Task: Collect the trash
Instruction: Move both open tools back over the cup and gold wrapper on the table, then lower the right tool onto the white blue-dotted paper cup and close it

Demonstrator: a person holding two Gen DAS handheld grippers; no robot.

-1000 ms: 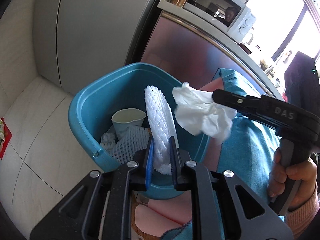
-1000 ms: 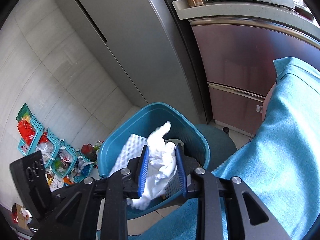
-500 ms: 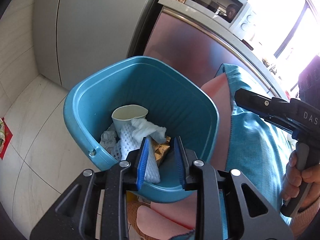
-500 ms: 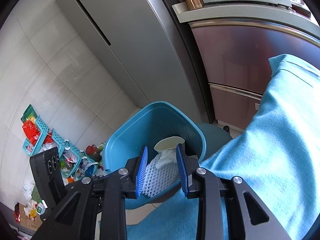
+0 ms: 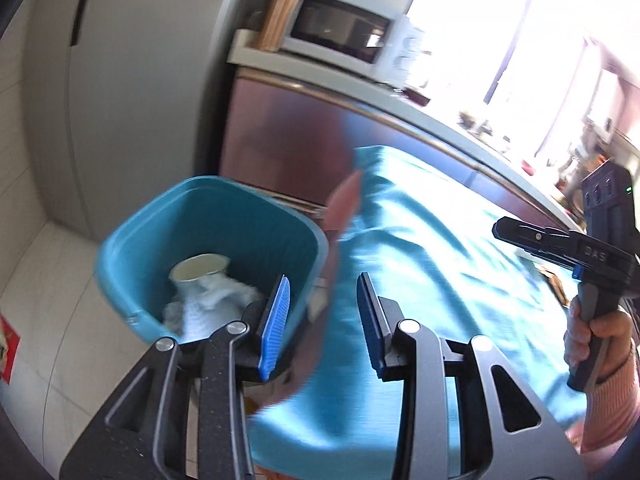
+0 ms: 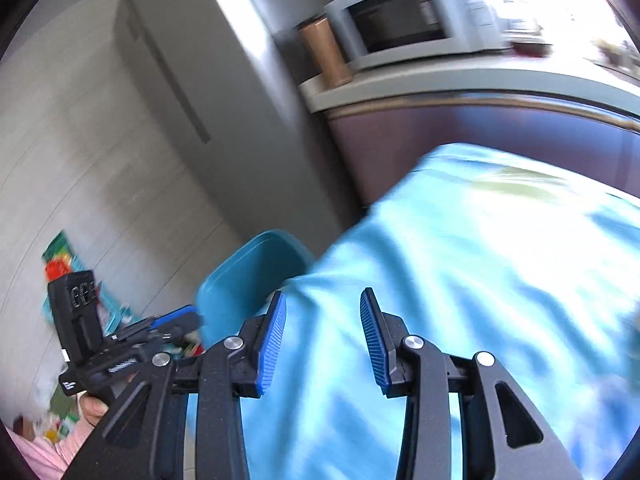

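A teal bin (image 5: 208, 236) stands on the floor by the table's left edge. It holds a paper cup (image 5: 200, 274), white foam netting (image 5: 196, 316) and a crumpled tissue (image 5: 236, 292). My left gripper (image 5: 322, 316) is open and empty, above the bin's right rim and the table edge. My right gripper (image 6: 322, 332) is open and empty over the blue tablecloth (image 6: 460, 280); it also shows at the right of the left wrist view (image 5: 560, 244). The bin (image 6: 248, 276) shows partly behind the cloth in the right wrist view.
A grey fridge (image 5: 132, 80) and a steel counter front (image 5: 288, 140) with a microwave (image 5: 340, 36) stand behind the bin. Small baskets of clutter (image 6: 64, 260) sit on the floor at the far left. Both views are motion-blurred.
Both grippers opened and dropped the foam netting and the tissue into the bin. Both have since swung right, away from the bin and over the blue tablecloth.
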